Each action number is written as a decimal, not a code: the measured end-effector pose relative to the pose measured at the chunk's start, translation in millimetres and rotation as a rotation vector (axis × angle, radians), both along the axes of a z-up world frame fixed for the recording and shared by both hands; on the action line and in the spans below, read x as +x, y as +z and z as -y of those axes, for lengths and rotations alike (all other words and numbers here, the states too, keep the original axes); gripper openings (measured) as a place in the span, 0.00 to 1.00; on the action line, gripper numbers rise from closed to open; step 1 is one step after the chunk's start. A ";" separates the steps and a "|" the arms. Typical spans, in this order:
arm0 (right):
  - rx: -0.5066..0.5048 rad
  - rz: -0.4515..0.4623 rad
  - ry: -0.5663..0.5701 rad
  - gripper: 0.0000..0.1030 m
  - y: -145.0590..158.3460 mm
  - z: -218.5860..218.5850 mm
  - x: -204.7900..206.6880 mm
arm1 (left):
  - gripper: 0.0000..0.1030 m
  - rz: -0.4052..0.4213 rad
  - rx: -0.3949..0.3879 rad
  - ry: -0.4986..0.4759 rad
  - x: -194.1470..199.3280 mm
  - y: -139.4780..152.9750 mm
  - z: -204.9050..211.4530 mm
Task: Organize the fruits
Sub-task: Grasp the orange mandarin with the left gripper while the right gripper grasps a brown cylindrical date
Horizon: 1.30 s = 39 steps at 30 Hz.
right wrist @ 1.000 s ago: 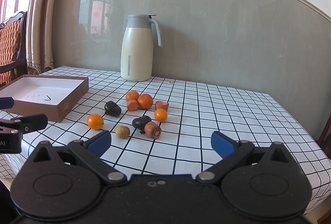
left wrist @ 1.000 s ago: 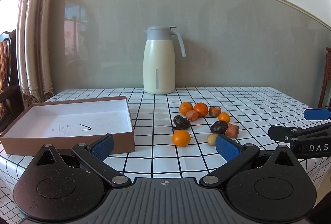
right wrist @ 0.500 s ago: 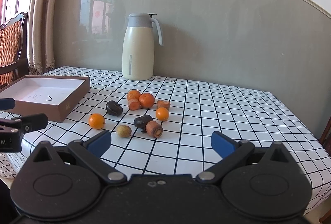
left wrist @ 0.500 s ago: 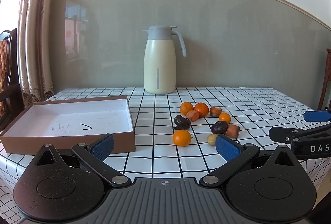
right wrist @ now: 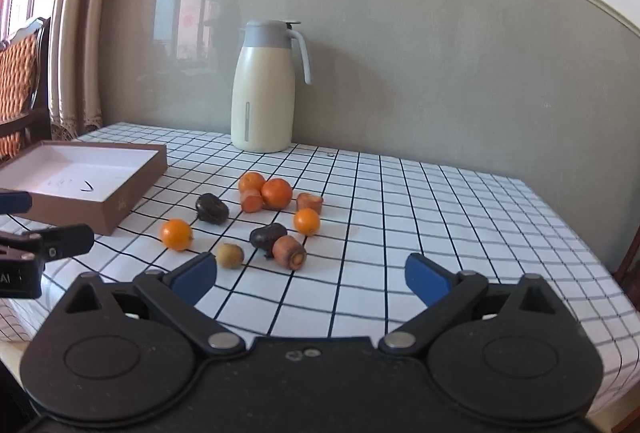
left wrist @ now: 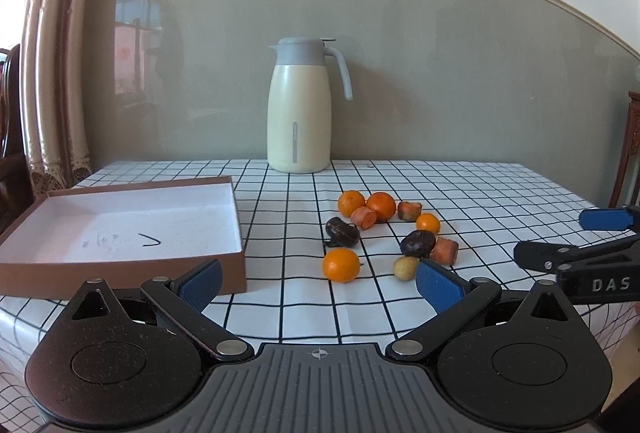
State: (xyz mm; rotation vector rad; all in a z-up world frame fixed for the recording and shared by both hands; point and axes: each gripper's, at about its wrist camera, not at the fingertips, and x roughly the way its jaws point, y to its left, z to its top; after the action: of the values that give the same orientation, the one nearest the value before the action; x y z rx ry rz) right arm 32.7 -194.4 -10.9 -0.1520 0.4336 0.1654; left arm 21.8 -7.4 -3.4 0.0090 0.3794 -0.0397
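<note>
Right wrist view shows the right gripper (right wrist: 311,277) low over the near edge of the table (right wrist: 440,217), with its blue pads wide apart and nothing between them; its jaws are closing a little at this moment. The fruits lie in a loose bunch in the middle of the checked cloth. Closest to the right gripper are a small yellow fruit (right wrist: 230,255), a dark fruit (right wrist: 268,236) and a carrot piece (right wrist: 290,252); the dark fruit and the carrot piece touch each other. An orange (right wrist: 176,234) sits alone nearer the box (right wrist: 120,205), which is open, has no fruit in it and stands on the left side of the table. In the left wrist view the left gripper (left wrist: 318,284) is also wide open and holds nothing, and it is just beside the box corner. The job has not really begun, since every fruit is out on the cloth. A good first pick for the right gripper looks like the yellow fruit, because it stands apart and is nearest. The jaws should stay wide until the fruit is right between the pads, then close gently, since round fruit can roll or squirt away. The gripper should come in low and straight so it does not bump the dark fruit. The jug (right wrist: 264,89) at the back is well out of the way.
</note>
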 end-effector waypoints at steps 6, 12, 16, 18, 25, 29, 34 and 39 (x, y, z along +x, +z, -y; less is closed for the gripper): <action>-0.021 -0.038 0.030 0.66 -13.6 -5.6 24.6 | 0.68 -0.055 0.036 -0.035 27.1 -14.1 13.8; -0.032 -0.072 0.053 0.53 -27.1 -10.1 51.3 | 0.68 -0.080 0.024 -0.054 52.9 -26.3 17.9; -0.039 -0.089 0.062 0.48 -34.7 -14.9 63.9 | 0.68 -0.096 0.028 -0.055 69.1 -32.7 20.5; -0.032 -0.095 0.073 0.47 -35.7 -16.8 67.7 | 0.67 -0.103 0.021 -0.053 76.5 -34.6 19.8; -0.065 -0.121 0.152 0.36 -42.9 -37.3 70.9 | 0.58 -0.149 0.024 -0.062 93.4 -42.2 20.1; -0.038 -0.114 0.100 0.38 -41.4 -30.5 80.5 | 0.58 -0.156 0.010 -0.069 100.7 -43.8 20.8; -0.054 -0.151 0.076 0.36 -49.7 -30.0 102.6 | 0.58 -0.178 -0.003 -0.071 113.5 -48.3 24.2; -0.023 -0.173 0.051 0.25 -51.9 -21.8 109.8 | 0.39 -0.212 0.004 -0.079 120.7 -53.4 27.3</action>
State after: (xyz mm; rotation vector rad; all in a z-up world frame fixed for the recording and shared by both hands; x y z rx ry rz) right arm 142.5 -172.5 -62.8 -0.1722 0.6044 0.2248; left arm 142.5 -34.7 -56.8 0.0241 0.5914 -0.1187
